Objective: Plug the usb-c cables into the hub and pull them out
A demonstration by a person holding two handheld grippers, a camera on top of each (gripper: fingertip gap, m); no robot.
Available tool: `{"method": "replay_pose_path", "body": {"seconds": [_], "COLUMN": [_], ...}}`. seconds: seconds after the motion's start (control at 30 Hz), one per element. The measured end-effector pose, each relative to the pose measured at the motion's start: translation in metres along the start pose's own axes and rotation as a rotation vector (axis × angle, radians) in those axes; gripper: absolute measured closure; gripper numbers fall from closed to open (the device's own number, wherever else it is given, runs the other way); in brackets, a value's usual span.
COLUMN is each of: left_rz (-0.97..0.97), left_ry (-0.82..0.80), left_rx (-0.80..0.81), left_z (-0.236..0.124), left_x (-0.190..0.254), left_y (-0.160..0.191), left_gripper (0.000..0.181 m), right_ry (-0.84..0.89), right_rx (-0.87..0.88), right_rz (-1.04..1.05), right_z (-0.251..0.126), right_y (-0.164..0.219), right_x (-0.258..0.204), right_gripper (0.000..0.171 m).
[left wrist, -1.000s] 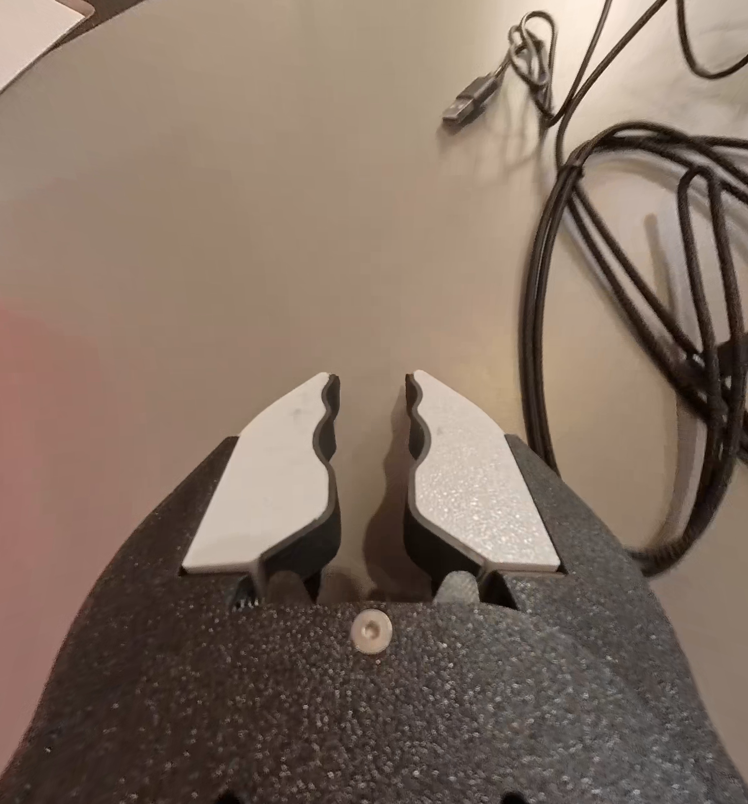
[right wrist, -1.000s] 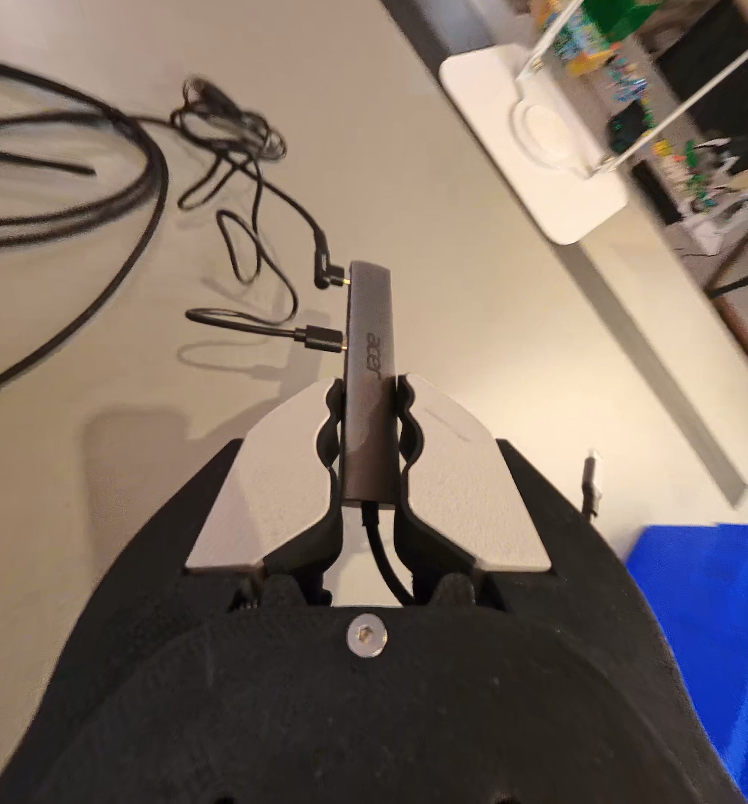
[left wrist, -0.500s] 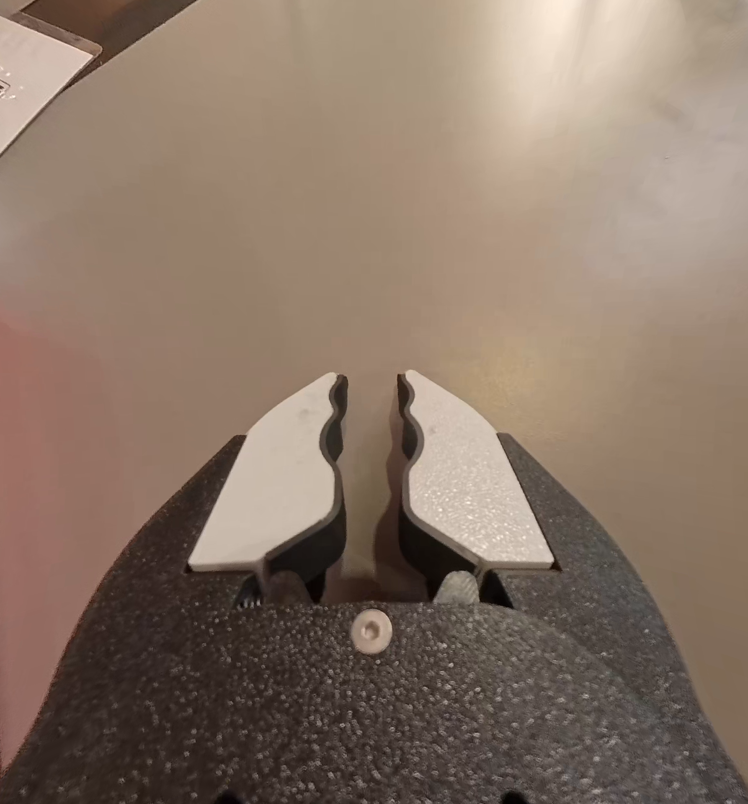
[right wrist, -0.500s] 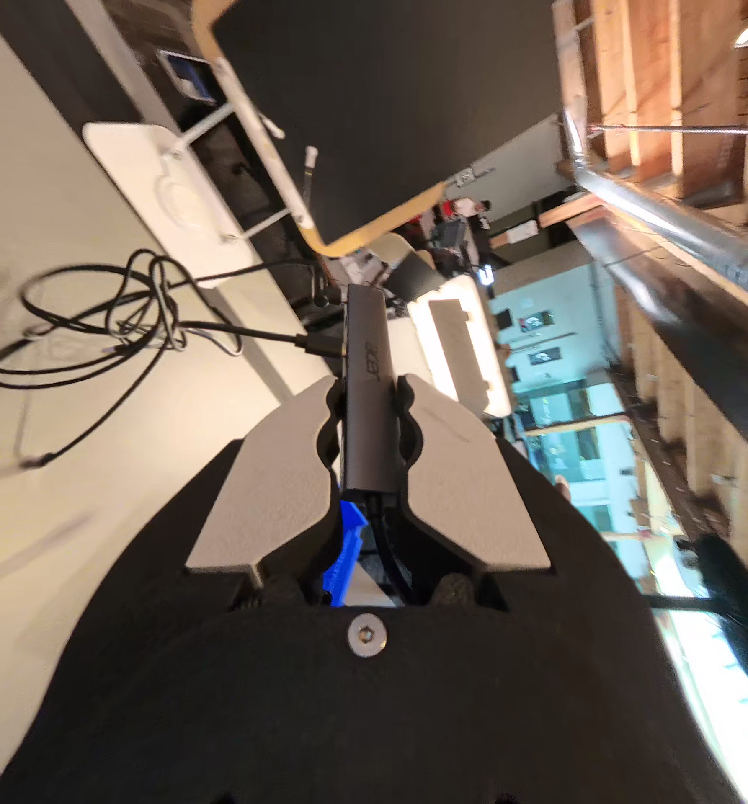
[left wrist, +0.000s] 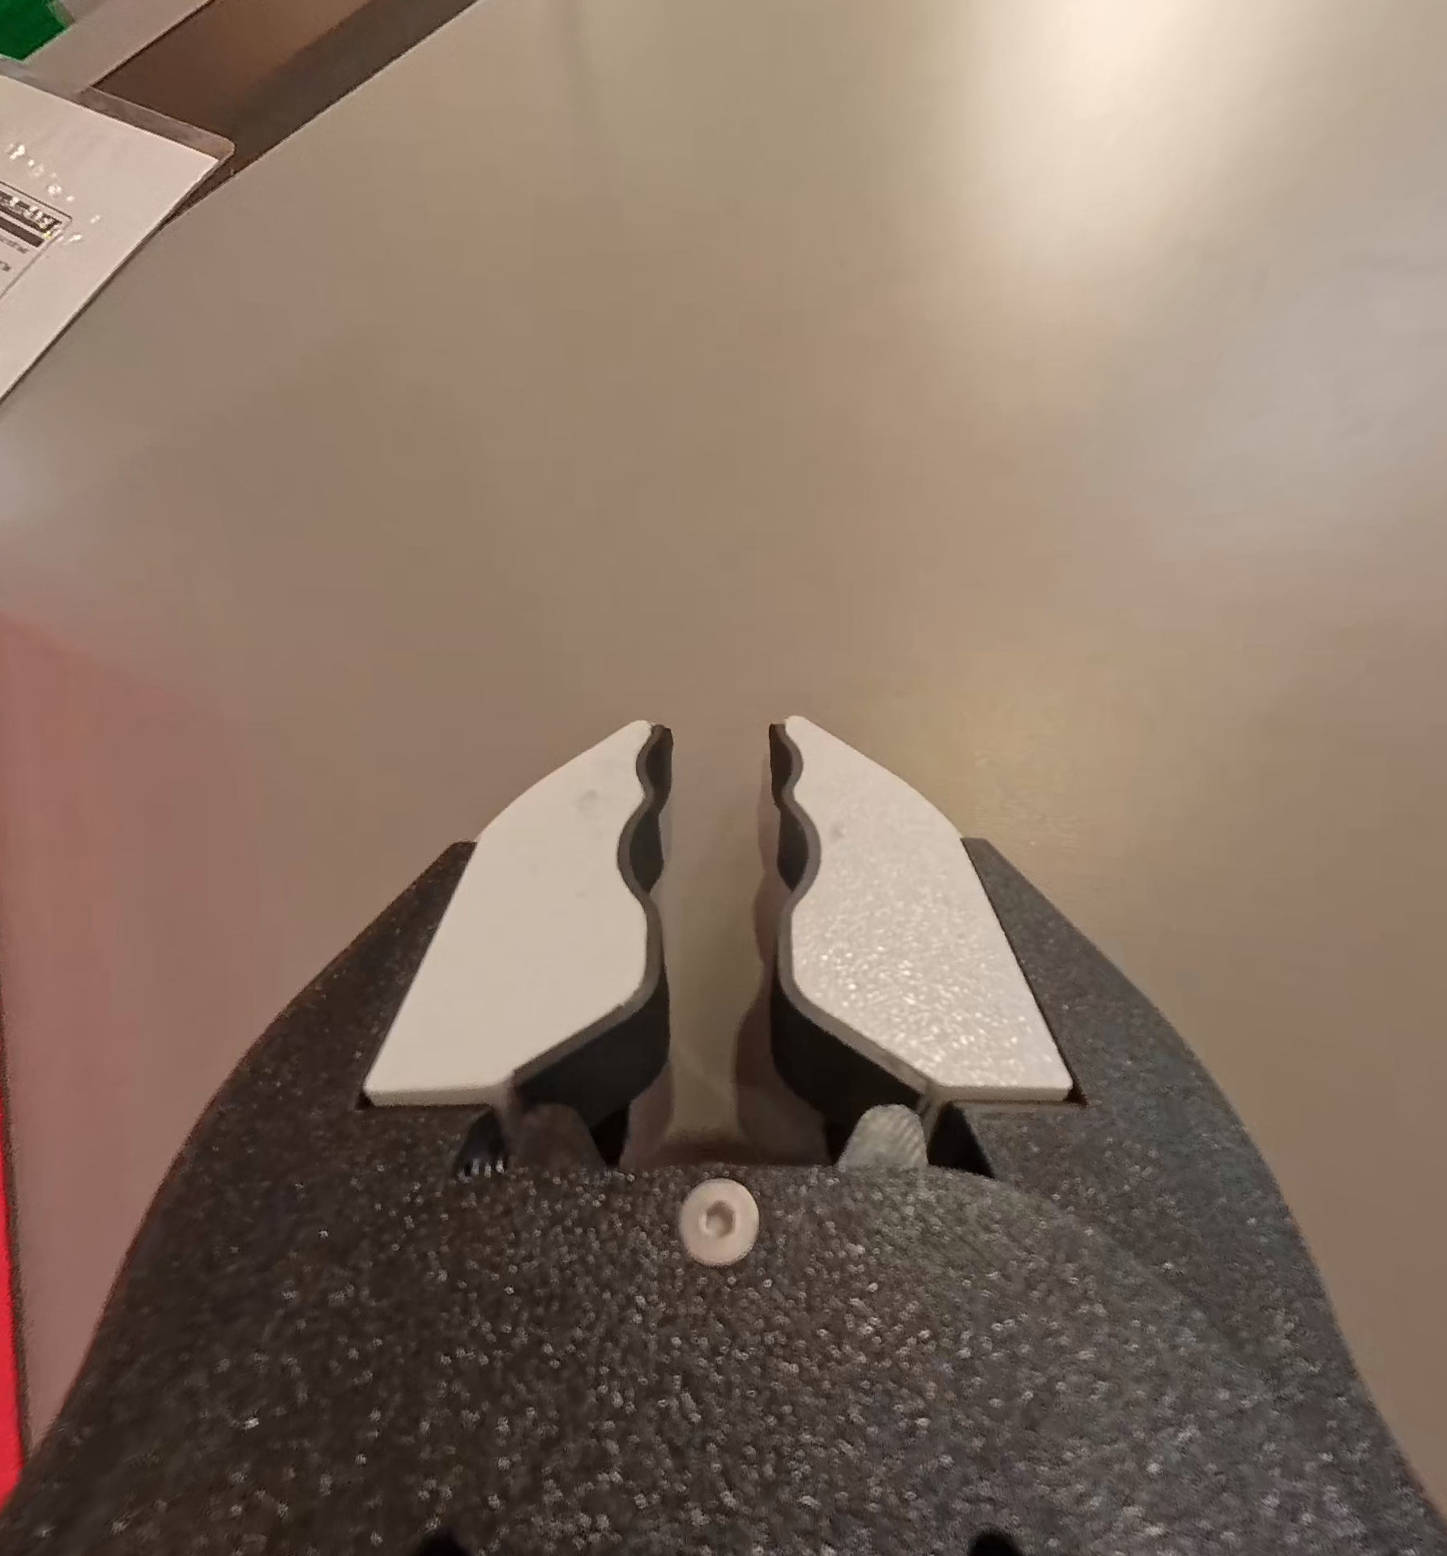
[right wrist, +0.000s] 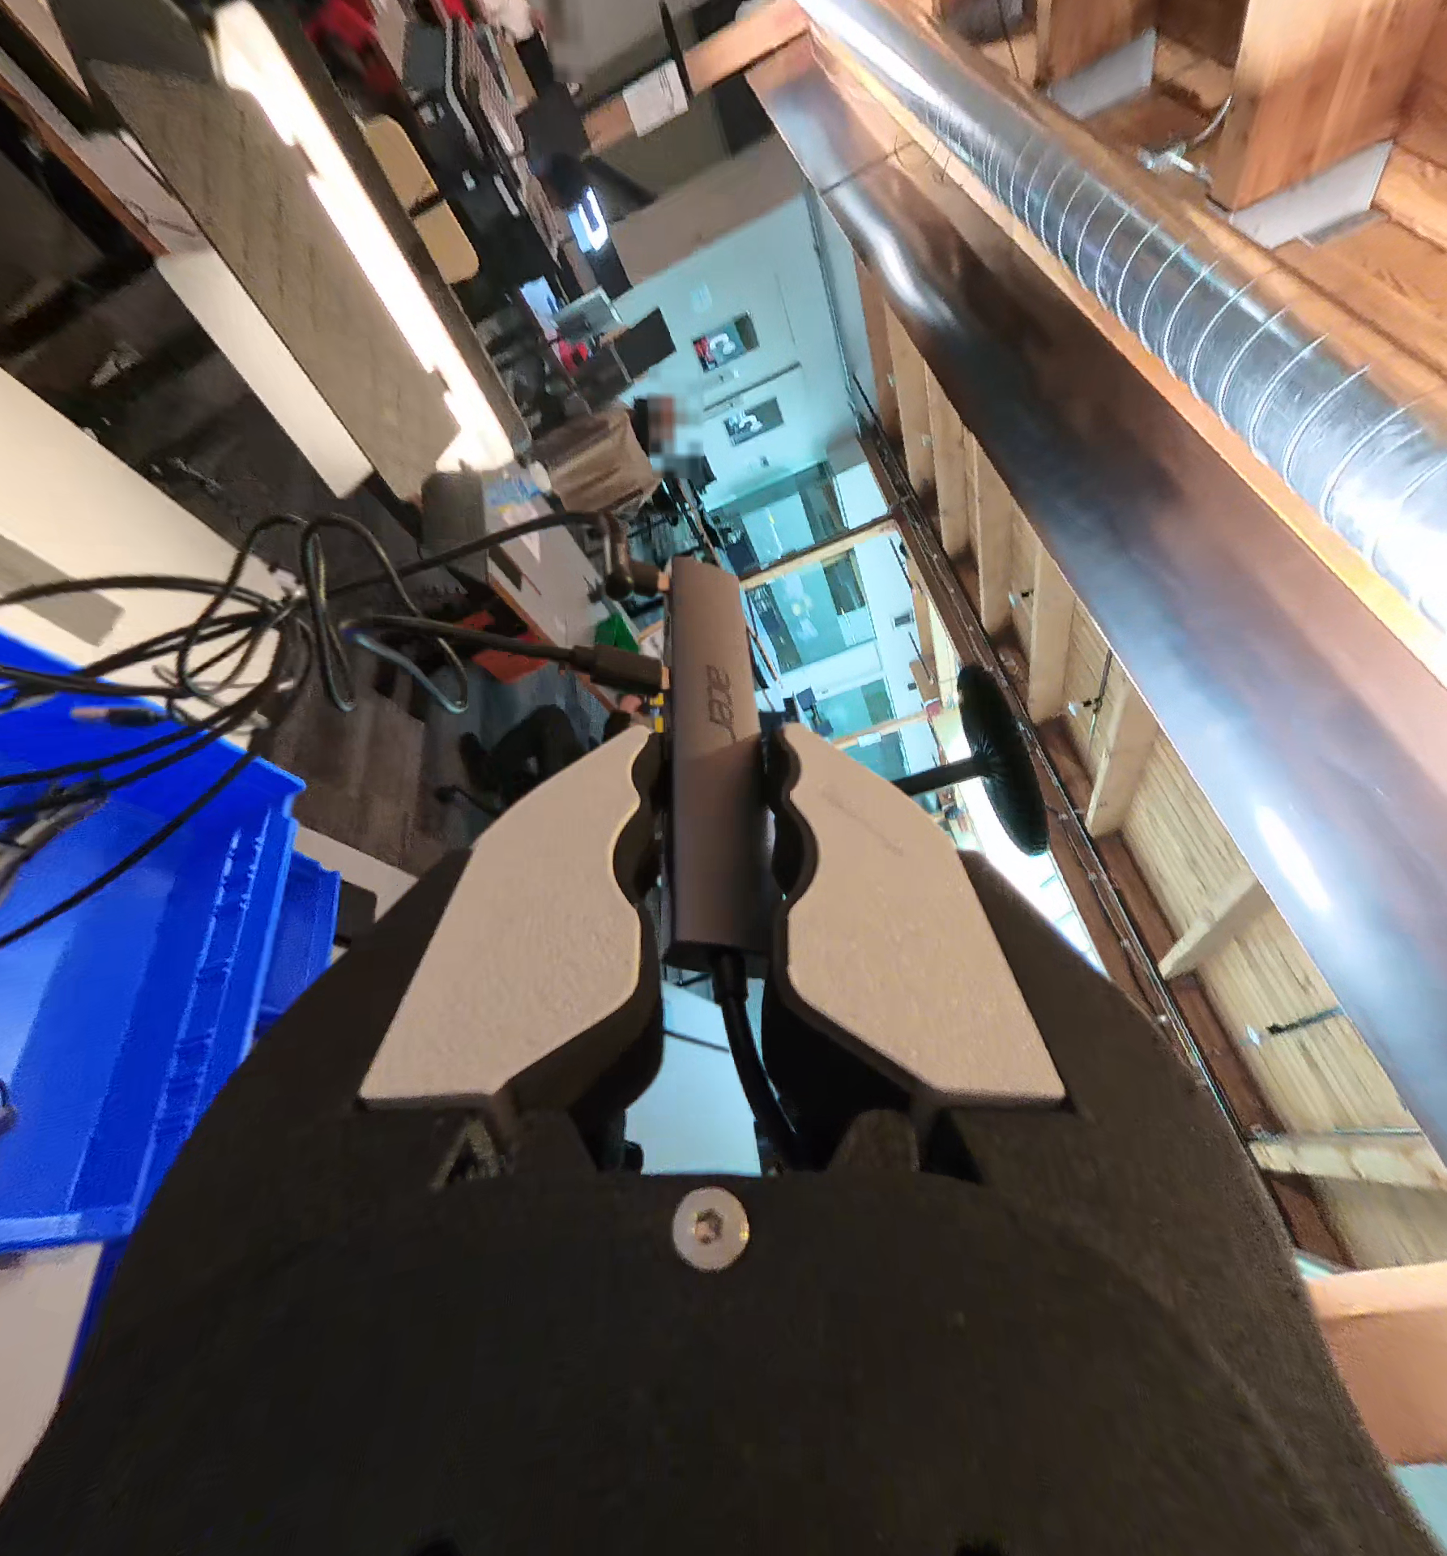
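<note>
Right gripper (right wrist: 713,749): fingers clenched on grey hub (right wrist: 713,783), held up off tabletop w/ far end past fingertips; two usb-c cables (right wrist: 484,644) plugged into its left side, hanging over blue bin (right wrist: 114,968). Left gripper (left wrist: 720,741): fingers apart, nothing between, above bare tabletop (left wrist: 787,421)

The place looks like an open workshop or lab in an industrial building. Overhead, a ribbed metal ventilation duct (right wrist: 1259,337) runs beneath exposed wooden beams (right wrist: 1326,93). Long work tables (right wrist: 55,514) carry equipment, and a blue plastic bin (right wrist: 122,968) holds loose cables. A person (right wrist: 619,455) sits at a desk farther back, with glass partitions (right wrist: 796,522) beyond. A printed sheet (left wrist: 47,227) lies on the grey tabletop (left wrist: 787,421).
</note>
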State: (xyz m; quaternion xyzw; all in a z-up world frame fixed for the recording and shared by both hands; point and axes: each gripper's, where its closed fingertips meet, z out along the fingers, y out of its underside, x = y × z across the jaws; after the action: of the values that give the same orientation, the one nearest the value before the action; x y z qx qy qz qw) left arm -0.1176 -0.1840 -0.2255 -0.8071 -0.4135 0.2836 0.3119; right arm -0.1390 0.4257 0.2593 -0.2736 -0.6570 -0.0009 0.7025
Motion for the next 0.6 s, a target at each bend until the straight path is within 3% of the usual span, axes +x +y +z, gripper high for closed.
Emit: {"method": "replay_pose_path", "body": {"seconds": [0.17,0.33,0.6], "left_rz": [0.014,0.041,0.06], "left_ry": [-0.027,-0.1,-0.21], "left_rx": [0.0,0.002,-0.005], "left_z": [0.0,-0.001,-0.003], "left_x": [-0.001,-0.005,-0.007], "left_y": [0.0,-0.001,-0.002], "left_gripper": [0.157,0.157,0.162], "right_ry": [-0.05,-0.288,-0.683], "right_rx": [-0.027,0.029,0.111], "right_rz": [-0.031,0.006,0.404], "right_z": [0.019,0.041,0.067], "right_y": [0.034,0.052,0.093], "right_x": [-0.025,-0.111,-0.253], "right_gripper": [0.148,0.149,0.15]}}
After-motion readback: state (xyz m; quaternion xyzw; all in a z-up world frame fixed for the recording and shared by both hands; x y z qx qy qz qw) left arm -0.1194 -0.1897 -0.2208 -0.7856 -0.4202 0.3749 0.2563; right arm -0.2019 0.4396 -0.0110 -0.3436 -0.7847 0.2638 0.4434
